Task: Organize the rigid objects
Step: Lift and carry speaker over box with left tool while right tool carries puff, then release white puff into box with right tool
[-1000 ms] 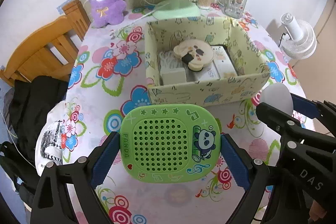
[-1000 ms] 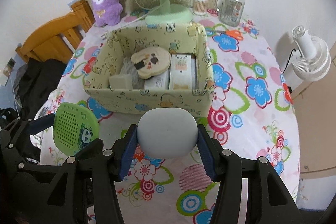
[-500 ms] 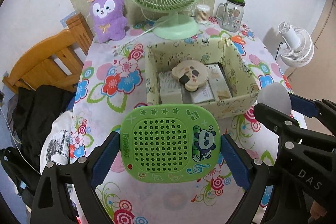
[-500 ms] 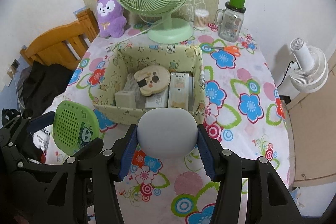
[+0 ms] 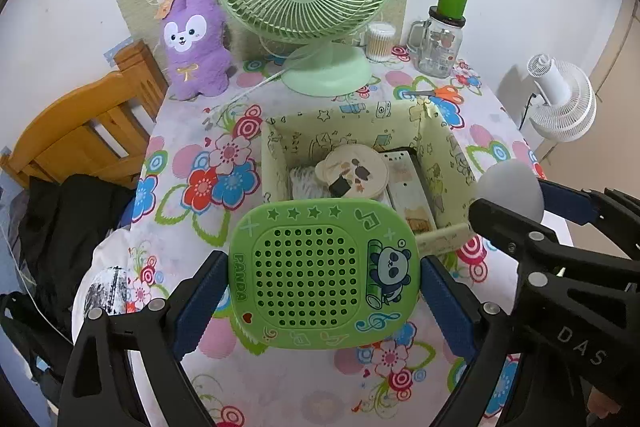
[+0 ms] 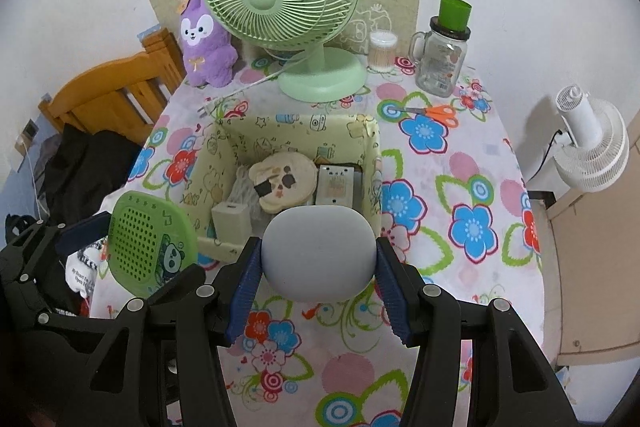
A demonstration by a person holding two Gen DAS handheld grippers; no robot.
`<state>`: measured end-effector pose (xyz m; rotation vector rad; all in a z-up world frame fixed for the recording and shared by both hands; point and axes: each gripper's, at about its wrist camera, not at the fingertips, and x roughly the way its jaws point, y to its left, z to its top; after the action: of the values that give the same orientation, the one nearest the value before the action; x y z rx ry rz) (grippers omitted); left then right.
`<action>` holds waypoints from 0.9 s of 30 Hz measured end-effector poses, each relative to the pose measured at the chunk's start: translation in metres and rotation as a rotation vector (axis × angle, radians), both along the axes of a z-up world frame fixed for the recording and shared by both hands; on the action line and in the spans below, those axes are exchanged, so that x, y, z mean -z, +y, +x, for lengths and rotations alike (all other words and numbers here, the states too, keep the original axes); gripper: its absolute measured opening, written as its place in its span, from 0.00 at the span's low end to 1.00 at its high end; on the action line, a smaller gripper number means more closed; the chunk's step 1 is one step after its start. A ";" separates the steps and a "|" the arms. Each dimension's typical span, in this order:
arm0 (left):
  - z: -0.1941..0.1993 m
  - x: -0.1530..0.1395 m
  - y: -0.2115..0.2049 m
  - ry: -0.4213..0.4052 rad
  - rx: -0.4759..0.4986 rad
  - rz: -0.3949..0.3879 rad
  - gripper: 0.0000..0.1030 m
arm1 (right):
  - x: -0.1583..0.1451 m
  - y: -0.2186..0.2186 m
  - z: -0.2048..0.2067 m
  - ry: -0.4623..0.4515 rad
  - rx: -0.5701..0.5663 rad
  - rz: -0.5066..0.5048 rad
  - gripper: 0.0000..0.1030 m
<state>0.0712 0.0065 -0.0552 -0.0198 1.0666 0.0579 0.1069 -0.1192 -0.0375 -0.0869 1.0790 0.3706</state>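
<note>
My left gripper (image 5: 322, 287) is shut on a green panda case (image 5: 324, 273) with a perforated face, held above the table in front of the yellow patterned box (image 5: 440, 131). My right gripper (image 6: 318, 259) is shut on a smooth grey rounded case (image 6: 318, 253), held above the box's near wall (image 6: 216, 243). The box holds a beige round bear-face item (image 6: 282, 179), a white power strip (image 6: 336, 185) and a cream charger block (image 6: 232, 221). The green case also shows in the right wrist view (image 6: 150, 243), and the grey case in the left wrist view (image 5: 510, 189).
A green desk fan (image 6: 280, 3), purple plush (image 6: 206, 43), cotton-swab jar (image 6: 382, 51), glass mug jar with green lid (image 6: 442, 55) and orange scissors (image 6: 434, 111) stand behind the box on the floral tablecloth (image 6: 472, 187). A wooden chair (image 5: 84, 131) with dark clothes is left; a white fan (image 6: 592, 147) right.
Both grippers have risen and drawn back from the box, each still holding its case; the box looks smaller and more of the table and fan shows.
</note>
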 end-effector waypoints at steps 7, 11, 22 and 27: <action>0.019 0.010 -0.001 0.017 0.006 -0.009 0.92 | 0.016 0.009 0.025 0.047 -0.024 0.014 0.56; 0.028 0.016 0.000 0.026 0.011 0.002 0.92 | 0.027 0.014 0.039 0.071 -0.029 0.017 0.56; 0.044 0.035 0.004 0.086 0.023 0.032 0.92 | 0.062 0.028 0.061 0.196 -0.025 0.060 0.57; 0.049 0.041 0.004 0.105 0.028 0.037 0.92 | 0.072 0.030 0.065 0.230 -0.014 0.061 0.57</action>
<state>0.1198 0.0110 -0.0967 0.0323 1.1706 0.0536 0.1716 -0.0892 -0.1094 0.0032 1.2936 0.4335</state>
